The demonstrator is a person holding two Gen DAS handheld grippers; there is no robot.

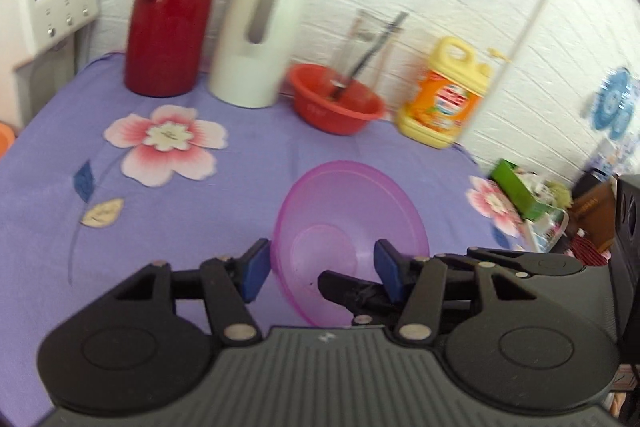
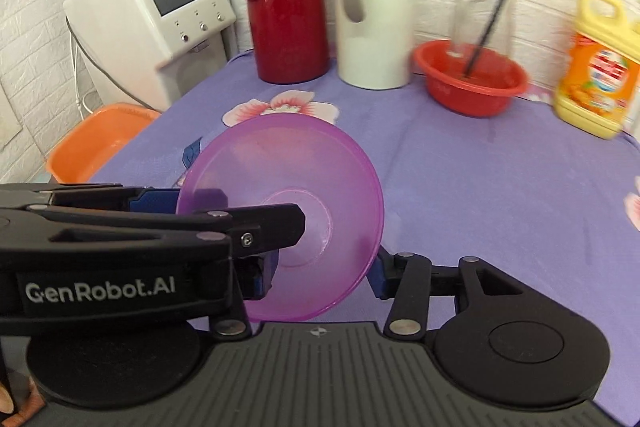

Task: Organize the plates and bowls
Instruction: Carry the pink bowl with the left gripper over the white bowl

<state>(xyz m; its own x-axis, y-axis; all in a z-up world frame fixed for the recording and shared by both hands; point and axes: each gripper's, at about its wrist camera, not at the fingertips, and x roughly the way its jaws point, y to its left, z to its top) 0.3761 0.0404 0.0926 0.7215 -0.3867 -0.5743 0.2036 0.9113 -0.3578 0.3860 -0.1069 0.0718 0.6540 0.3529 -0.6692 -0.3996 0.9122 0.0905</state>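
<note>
A translucent purple bowl [image 1: 352,223] is held tilted on its side above the purple flowered tablecloth [image 1: 200,219]. It also shows in the right wrist view [image 2: 288,179]. My left gripper [image 1: 322,265] is open, its blue pads either side of the bowl's lower rim, not pressing it. In the right wrist view the left gripper's black body reaches in from the left, one finger inside the bowl. My right gripper [image 2: 320,277] is wide apart around the bowl's lower edge; whether it grips is unclear.
At the back stand a red thermos [image 2: 286,3], a white thermos [image 2: 374,15], a red basin [image 2: 470,79] holding a glass jug, and a yellow detergent bottle [image 2: 598,67]. A white appliance [image 2: 160,15] and an orange tub [image 2: 96,143] are at left.
</note>
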